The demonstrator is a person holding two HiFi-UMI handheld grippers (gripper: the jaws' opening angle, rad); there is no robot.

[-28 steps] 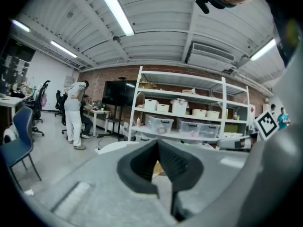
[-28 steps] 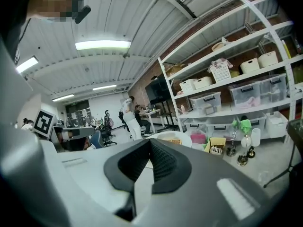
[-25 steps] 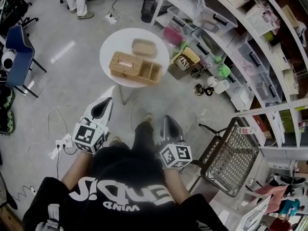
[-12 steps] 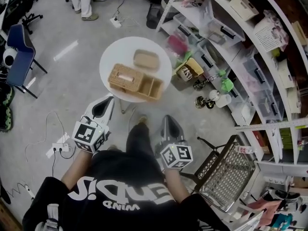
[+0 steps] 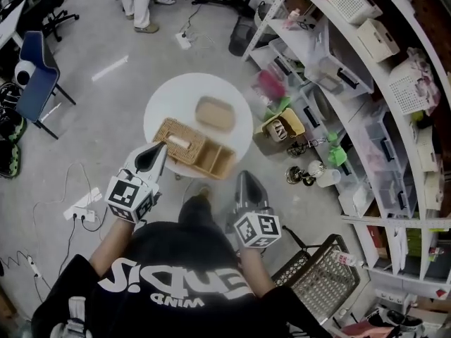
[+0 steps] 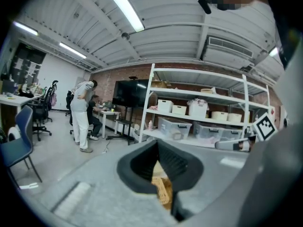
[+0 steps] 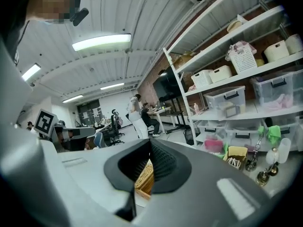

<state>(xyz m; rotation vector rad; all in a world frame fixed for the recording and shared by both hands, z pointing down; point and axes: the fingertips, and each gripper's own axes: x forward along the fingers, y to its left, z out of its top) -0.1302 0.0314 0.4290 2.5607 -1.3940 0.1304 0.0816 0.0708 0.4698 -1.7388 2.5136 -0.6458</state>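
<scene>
Both claws are closed and empty. In the left gripper view the left claw (image 6: pixel 163 174) has its pads together with nothing pinched. The right gripper view shows the right claw (image 7: pixel 144 174) the same way. Through each gap only a bit of the wicker basket (image 5: pixel 194 150) shows, lying beyond the tips.

That basket sits on the round white table (image 5: pixel 169 101), close to the rim on the person's side. A small oval wicker tray (image 5: pixel 215 113) lies just beyond it.

From the head view the left claw's tip overlaps the basket's left corner, though its height above the weave cannot be told. The right claw hangs off the table's edge, near the basket's right end but apart from it.

The likeliest trouble is a shove: shut tips meeting the light basket would slide it along the rim or tilt it off the table. Closed pads also cannot take hold of the wall until they part. A power strip and cables (image 5: pixel 83 213) on the floor to the left could catch a foot.
</scene>
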